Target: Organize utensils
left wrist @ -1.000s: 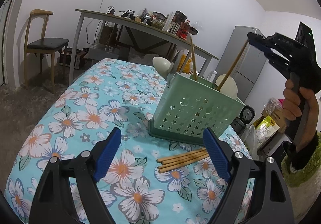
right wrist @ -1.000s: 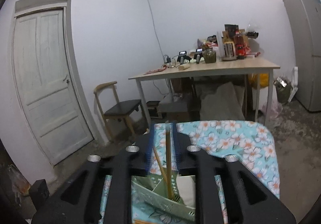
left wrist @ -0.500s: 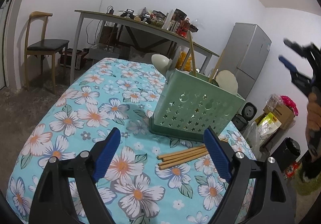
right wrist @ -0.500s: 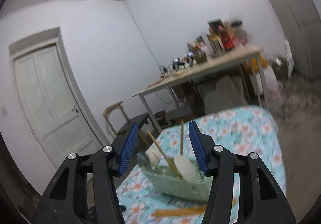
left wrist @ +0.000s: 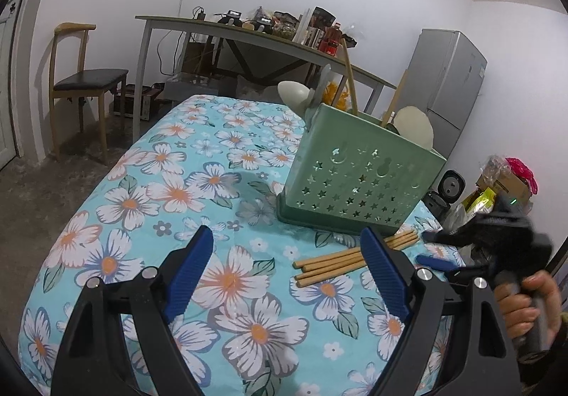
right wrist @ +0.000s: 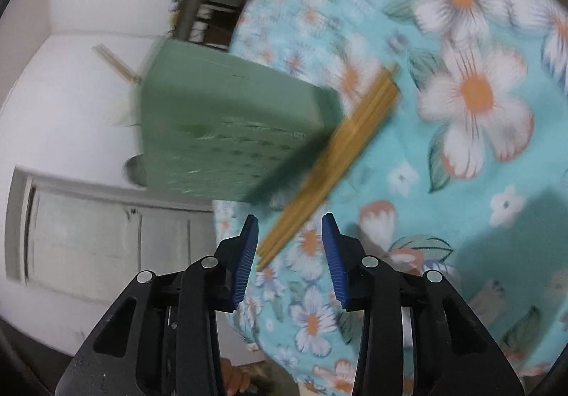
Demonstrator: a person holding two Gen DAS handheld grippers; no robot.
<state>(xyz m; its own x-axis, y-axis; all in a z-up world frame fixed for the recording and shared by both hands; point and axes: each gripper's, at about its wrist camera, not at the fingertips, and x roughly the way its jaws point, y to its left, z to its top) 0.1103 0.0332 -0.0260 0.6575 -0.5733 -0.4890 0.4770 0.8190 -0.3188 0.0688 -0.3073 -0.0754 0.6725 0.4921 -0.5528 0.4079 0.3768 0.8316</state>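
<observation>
A green perforated utensil basket (left wrist: 358,179) stands on the floral tablecloth (left wrist: 177,197) and holds chopsticks and pale spoons. Several wooden chopsticks (left wrist: 351,259) lie on the cloth just in front of it. My left gripper (left wrist: 287,268) is open and empty, hovering before the loose chopsticks. My right gripper (left wrist: 431,248) comes in low from the right beside them. In the right wrist view the right gripper (right wrist: 289,229) is open, tilted, with the chopsticks (right wrist: 330,161) ending just ahead of its jaws beside the basket (right wrist: 227,122).
A long table (left wrist: 248,37) loaded with bottles and clutter stands behind, with a wooden chair (left wrist: 85,83) at left and a grey fridge (left wrist: 447,83) at right. Bags and boxes (left wrist: 504,183) sit on the floor at right.
The right gripper let go of a chopstick into the basket, opened, swung away and down, and is now low at the loose chopsticks. The left gripper barely moved.
</observation>
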